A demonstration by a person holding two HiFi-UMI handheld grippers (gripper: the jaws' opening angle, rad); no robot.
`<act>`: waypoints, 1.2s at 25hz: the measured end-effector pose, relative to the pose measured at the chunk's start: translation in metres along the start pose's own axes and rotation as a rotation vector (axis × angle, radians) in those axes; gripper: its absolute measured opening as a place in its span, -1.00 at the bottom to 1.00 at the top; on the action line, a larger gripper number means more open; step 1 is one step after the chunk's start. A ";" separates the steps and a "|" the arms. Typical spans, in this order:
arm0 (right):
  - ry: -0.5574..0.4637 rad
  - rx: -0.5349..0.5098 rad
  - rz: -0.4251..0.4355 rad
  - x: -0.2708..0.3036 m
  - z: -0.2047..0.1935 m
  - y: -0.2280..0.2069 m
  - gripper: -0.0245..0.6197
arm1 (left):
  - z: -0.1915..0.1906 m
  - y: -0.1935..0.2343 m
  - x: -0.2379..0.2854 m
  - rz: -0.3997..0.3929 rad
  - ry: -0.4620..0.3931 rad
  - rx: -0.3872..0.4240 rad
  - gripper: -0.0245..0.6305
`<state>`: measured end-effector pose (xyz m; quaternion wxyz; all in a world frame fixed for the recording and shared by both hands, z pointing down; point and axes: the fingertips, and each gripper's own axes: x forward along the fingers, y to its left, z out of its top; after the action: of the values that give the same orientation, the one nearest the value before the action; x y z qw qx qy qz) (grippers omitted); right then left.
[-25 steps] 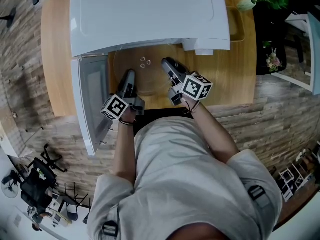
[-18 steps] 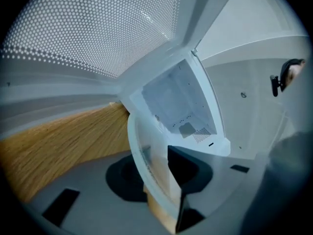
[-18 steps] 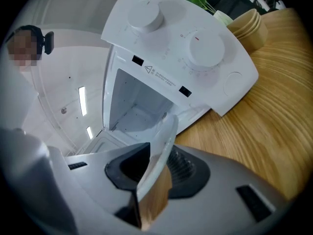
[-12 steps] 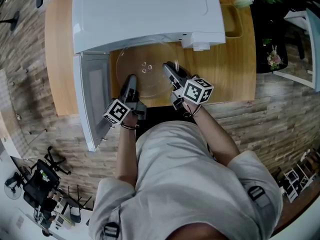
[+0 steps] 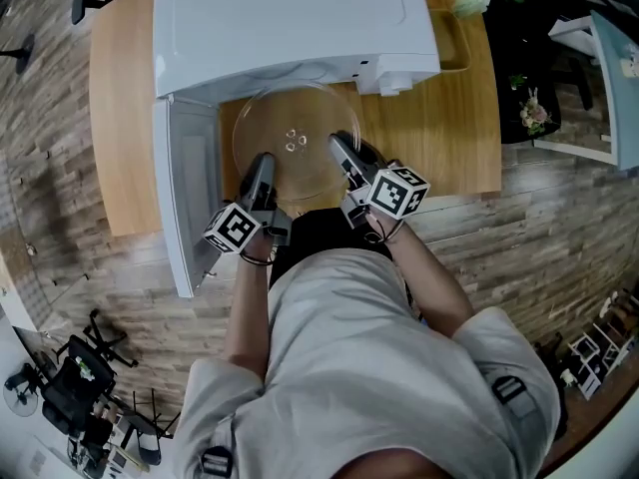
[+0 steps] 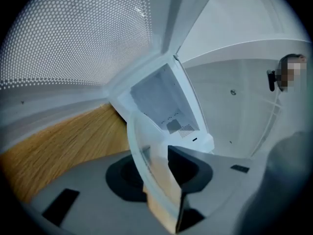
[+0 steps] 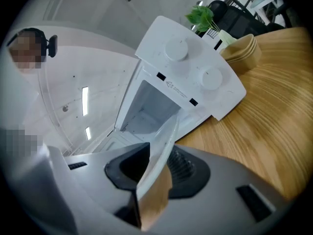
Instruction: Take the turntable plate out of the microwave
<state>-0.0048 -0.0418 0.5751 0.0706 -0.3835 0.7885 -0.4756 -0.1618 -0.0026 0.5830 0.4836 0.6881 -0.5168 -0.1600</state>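
Nearest us, the left gripper (image 5: 262, 168) and the right gripper (image 5: 341, 150) each pinch the near rim of the glass turntable plate (image 5: 295, 133), one on its left side and one on its right. In each gripper view the rim sits clamped edge-on between the pads. We judge the withdrawal to be under way: the plate is held over the wooden table (image 5: 115, 118), in front of the open microwave (image 5: 290, 18) and beside its swung-out door (image 5: 185, 183). Its far edge may not have cleared the opening; from overhead we cannot be sure. Being round, it has no long axis, and it lies about level, face up. Next we need an even pull toward us, then a flat set-down.
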 end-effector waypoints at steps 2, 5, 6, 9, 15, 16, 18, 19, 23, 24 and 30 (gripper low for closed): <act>-0.026 -0.008 0.000 -0.007 0.006 0.007 -0.56 | 0.002 -0.006 -0.001 -0.015 0.003 0.015 -0.51; -0.070 -0.018 -0.001 -0.020 0.016 0.018 -0.56 | 0.006 -0.028 -0.002 -0.065 0.004 0.042 -0.51; -0.081 -0.025 0.000 -0.025 0.018 0.023 -0.56 | 0.008 -0.035 -0.004 -0.083 0.005 0.051 -0.51; -0.113 -0.057 0.009 -0.034 0.027 0.037 -0.56 | 0.014 -0.051 -0.008 -0.120 0.005 0.073 -0.51; -0.159 -0.096 0.003 -0.050 0.044 0.049 -0.56 | 0.014 -0.071 -0.006 -0.170 0.007 0.069 -0.51; -0.164 -0.102 0.004 -0.053 0.044 0.053 -0.56 | 0.014 -0.073 -0.008 -0.179 0.006 0.070 -0.51; -0.175 -0.110 0.008 -0.058 0.045 0.059 -0.56 | 0.016 -0.079 -0.013 -0.197 -0.001 0.079 -0.51; -0.181 -0.111 0.008 -0.061 0.046 0.062 -0.56 | 0.017 -0.083 -0.015 -0.206 -0.003 0.084 -0.51; -0.199 -0.124 0.011 -0.072 0.047 0.076 -0.56 | 0.019 -0.095 -0.025 -0.232 -0.004 0.096 -0.51; -0.202 -0.132 0.012 -0.074 0.047 0.079 -0.56 | 0.019 -0.098 -0.028 -0.238 -0.006 0.098 -0.51; -0.229 -0.177 0.033 -0.084 0.055 0.096 -0.56 | 0.025 -0.114 -0.036 -0.275 -0.025 0.119 -0.51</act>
<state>0.0283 0.0010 0.4470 0.1338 -0.4268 0.8205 -0.3560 -0.1311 0.0160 0.4661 0.4090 0.7778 -0.4322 -0.2024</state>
